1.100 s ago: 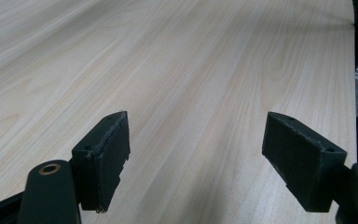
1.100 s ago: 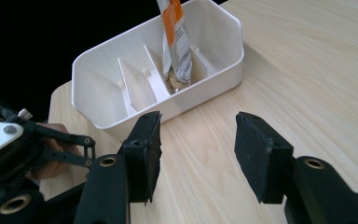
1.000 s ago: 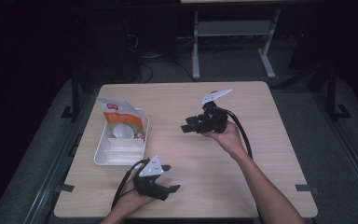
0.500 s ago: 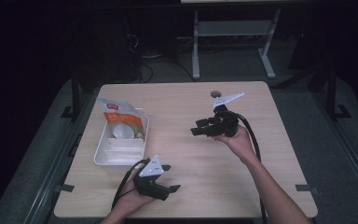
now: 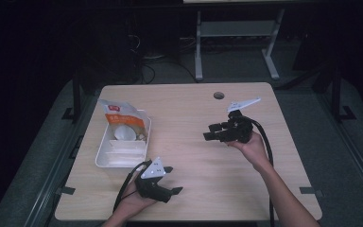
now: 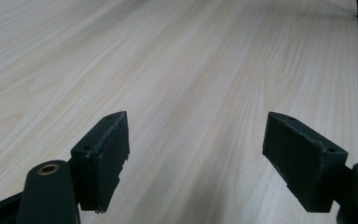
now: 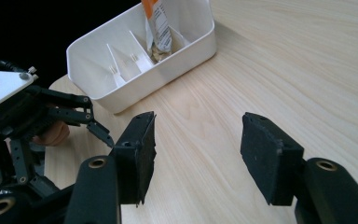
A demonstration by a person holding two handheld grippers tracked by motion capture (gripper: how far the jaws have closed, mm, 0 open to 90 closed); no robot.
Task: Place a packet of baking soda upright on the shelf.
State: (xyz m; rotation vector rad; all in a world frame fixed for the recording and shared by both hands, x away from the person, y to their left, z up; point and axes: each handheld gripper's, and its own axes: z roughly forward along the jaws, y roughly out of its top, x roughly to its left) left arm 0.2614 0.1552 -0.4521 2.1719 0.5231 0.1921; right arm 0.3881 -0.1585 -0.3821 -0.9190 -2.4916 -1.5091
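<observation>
The right gripper [image 5: 213,132] hangs at centre right of the high view above bare tabletop [image 5: 189,109], jaws spread and holding nothing, pointed toward the white tray [image 5: 105,158] at the left of the frame. Its own view looks between its black pads [image 7: 137,154] at that tray, where dividers split the inside into compartments and an orange-and-white pouch [image 7: 157,23] stands in the far end. The left gripper [image 5: 170,180] sits low at lower centre of the high view, just right of the tray's near corner, jaws likewise wide apart over plain wood and empty.

By my reading this is an approach step: nothing is grasped yet. The next move likely calls for carrying the right gripper across to the tray and lining its jaws on the pouch's upper edge before closing.
</observation>
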